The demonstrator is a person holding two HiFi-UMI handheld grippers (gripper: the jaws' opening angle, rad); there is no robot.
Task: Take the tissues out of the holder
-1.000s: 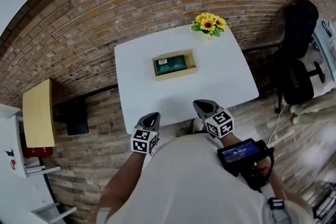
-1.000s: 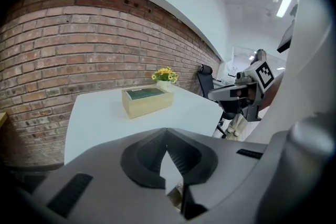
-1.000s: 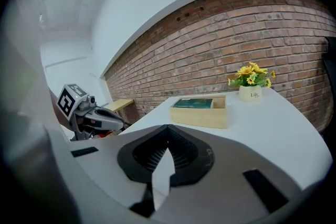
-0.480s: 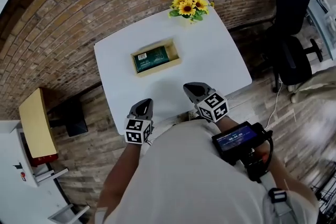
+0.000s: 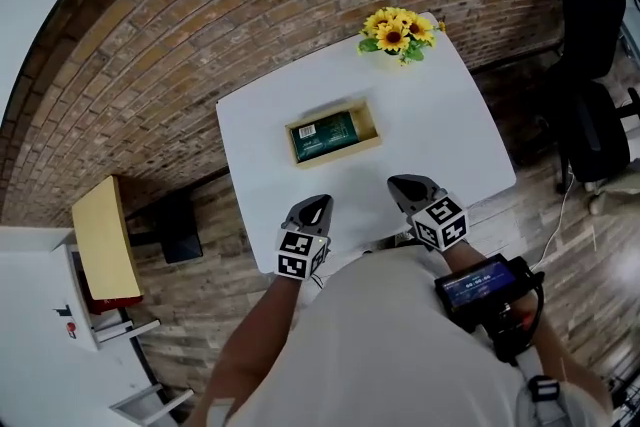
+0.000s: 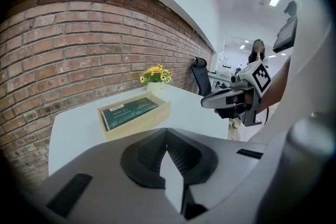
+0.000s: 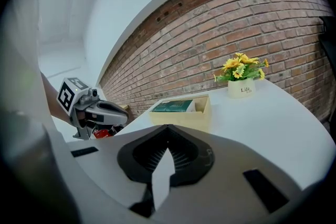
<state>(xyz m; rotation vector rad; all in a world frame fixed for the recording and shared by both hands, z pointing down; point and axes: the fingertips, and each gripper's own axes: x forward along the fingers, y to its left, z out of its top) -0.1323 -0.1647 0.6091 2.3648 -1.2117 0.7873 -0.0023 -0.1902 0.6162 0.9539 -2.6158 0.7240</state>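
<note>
Standoff at table (image 5: 440, 115) edge, little changed from a second before. Kept left tool (image 5: 317, 205) and right tool (image 5: 407, 186) closed tight, holding nothing. Saw green tissue pack (image 5: 325, 135) untouched in wooden holder (image 5: 372, 127), well ahead of both tools. Judged removal not yet begun.

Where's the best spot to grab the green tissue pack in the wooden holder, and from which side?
Come down from above: the wooden holder is open-topped and its walls block the sides. The green tissue pack lies flat, with free space at its right end in the head view, so probably pinch that end.
</note>
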